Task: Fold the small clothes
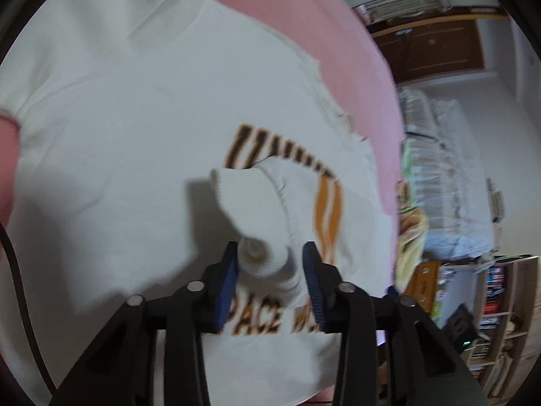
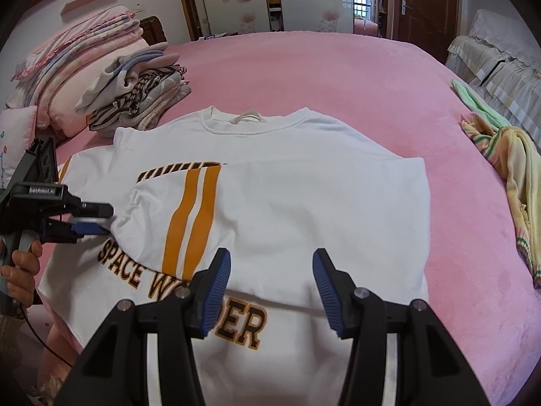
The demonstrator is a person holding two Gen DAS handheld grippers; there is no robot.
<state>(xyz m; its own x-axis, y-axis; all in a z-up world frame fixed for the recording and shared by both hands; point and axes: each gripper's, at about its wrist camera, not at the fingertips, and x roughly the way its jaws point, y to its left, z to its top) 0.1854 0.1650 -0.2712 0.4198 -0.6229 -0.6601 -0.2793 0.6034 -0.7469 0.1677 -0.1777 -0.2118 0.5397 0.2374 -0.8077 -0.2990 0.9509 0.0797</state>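
Note:
A white sweatshirt (image 2: 270,142) with black-and-orange lettering lies face up on the pink bed (image 2: 338,74). Its right sleeve (image 2: 304,209), with two orange stripes, is folded across the chest. My left gripper (image 1: 270,260) has the ribbed sleeve cuff (image 1: 260,237) between its blue pads (image 1: 230,270), with a gap on the right side. It also shows at the left in the right wrist view (image 2: 101,223). My right gripper (image 2: 272,264) is open and empty, hovering over the sweatshirt's lower front.
A stack of folded clothes (image 2: 142,94) and folded pink bedding (image 2: 77,61) sit at the bed's far left. A yellow-green knit garment (image 2: 507,169) lies at the right edge. A covered sofa (image 2: 500,61) and a brown door (image 2: 422,3) stand beyond.

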